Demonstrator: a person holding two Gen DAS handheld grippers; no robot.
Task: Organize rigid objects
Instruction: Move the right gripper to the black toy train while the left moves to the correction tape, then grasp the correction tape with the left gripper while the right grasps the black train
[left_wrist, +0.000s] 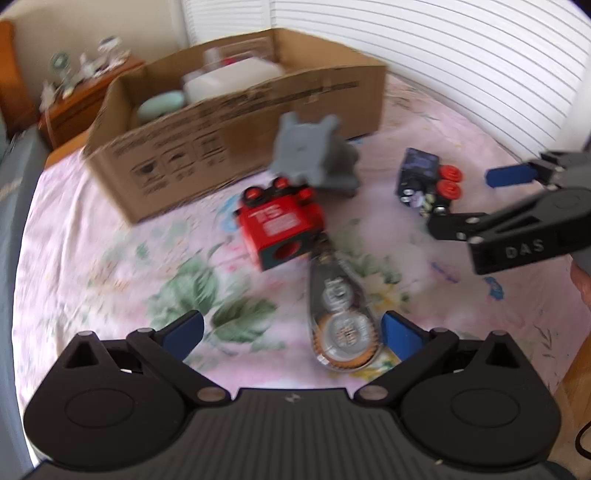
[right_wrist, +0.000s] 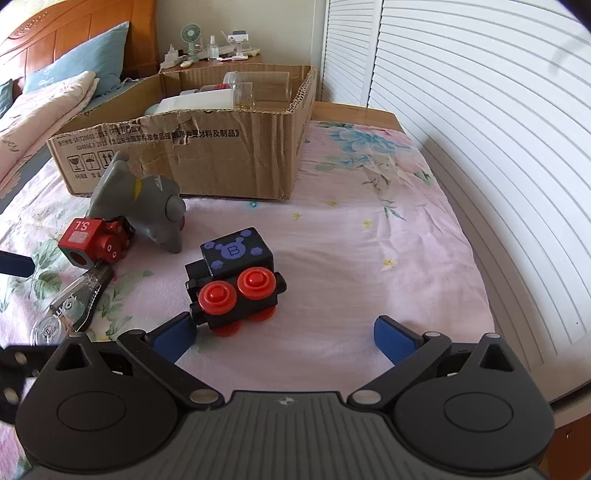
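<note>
**Lining up on the black toy train**

The black toy train (right_wrist: 234, 282) lies tipped on its side on the bedsheet (right_wrist: 369, 258), red wheels facing me, so I bring my right gripper (right_wrist: 284, 334) in low, jaws spread and empty. My left gripper (left_wrist: 291, 330) gapes around the correction tape (left_wrist: 341, 314). The cardboard box (right_wrist: 207, 155) waits behind, open-topped for drop-offs

Both hand-held grippers — left (left_wrist: 291, 334), right (right_wrist: 284, 334) — agape

The box (right_wrist: 192, 155) sits behind the elephant (right_wrist: 147, 206), with both toy trains (right_wrist: 236, 280) in front.
</note>
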